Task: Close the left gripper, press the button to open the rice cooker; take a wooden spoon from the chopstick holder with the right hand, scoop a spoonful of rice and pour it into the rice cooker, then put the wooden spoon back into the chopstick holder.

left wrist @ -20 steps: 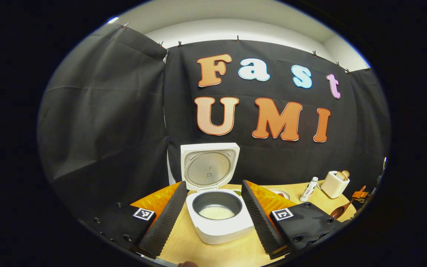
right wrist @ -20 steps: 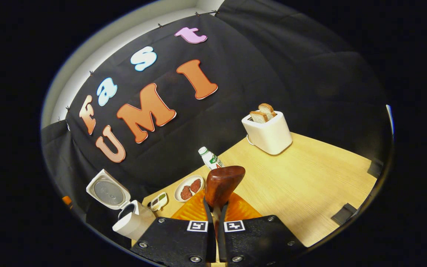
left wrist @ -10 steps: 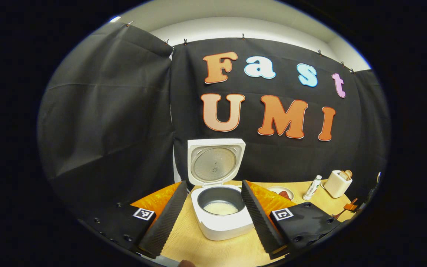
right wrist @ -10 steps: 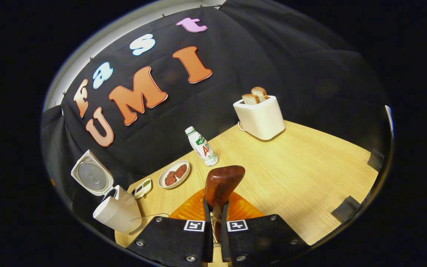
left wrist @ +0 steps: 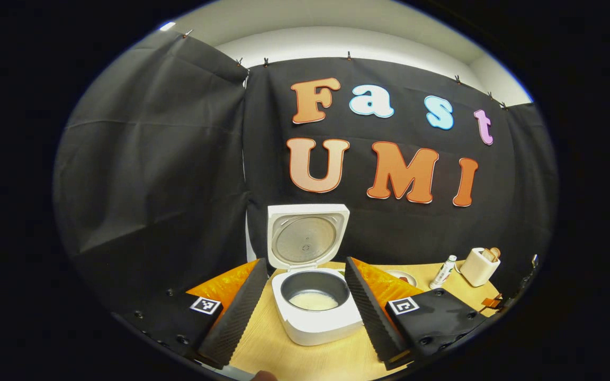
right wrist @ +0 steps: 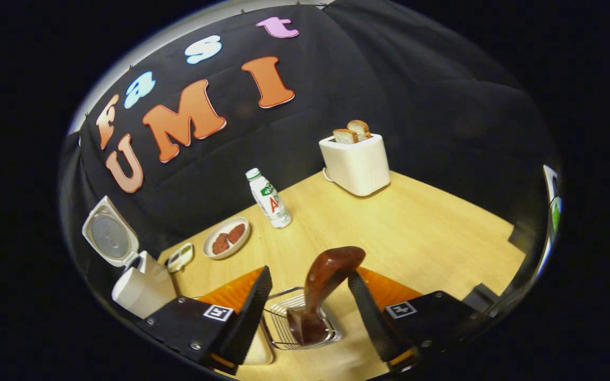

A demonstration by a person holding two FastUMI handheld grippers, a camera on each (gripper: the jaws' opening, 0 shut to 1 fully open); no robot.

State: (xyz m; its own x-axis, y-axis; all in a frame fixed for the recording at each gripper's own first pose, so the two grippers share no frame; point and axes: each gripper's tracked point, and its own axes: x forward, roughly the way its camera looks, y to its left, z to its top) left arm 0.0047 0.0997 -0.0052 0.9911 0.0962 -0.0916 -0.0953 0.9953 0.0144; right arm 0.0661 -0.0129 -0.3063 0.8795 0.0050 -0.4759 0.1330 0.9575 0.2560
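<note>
The white rice cooker (left wrist: 315, 328) stands on the table with its lid (left wrist: 307, 235) raised, and white rice lies in its dark inner pot (left wrist: 313, 301). My left gripper (left wrist: 305, 262) hangs open just in front of the cooker, touching nothing. In the right gripper view the cooker (right wrist: 143, 288) stands at the far left. The dark wooden spoon (right wrist: 331, 267) leans in the wire chopstick holder (right wrist: 284, 328), wide end up. My right gripper (right wrist: 309, 272) is open, its fingers on either side of the spoon and apart from it.
On the wooden table (right wrist: 416, 227) stand a white toaster (right wrist: 355, 161) with bread slices, a small white bottle (right wrist: 268, 198), a plate of brown patties (right wrist: 225, 244) and a small dish (right wrist: 179, 256). Black cloth walls close the back and sides.
My right gripper has opened and let go of the wooden spoon, which now rests in the wire holder. The left gripper has hardly moved.
</note>
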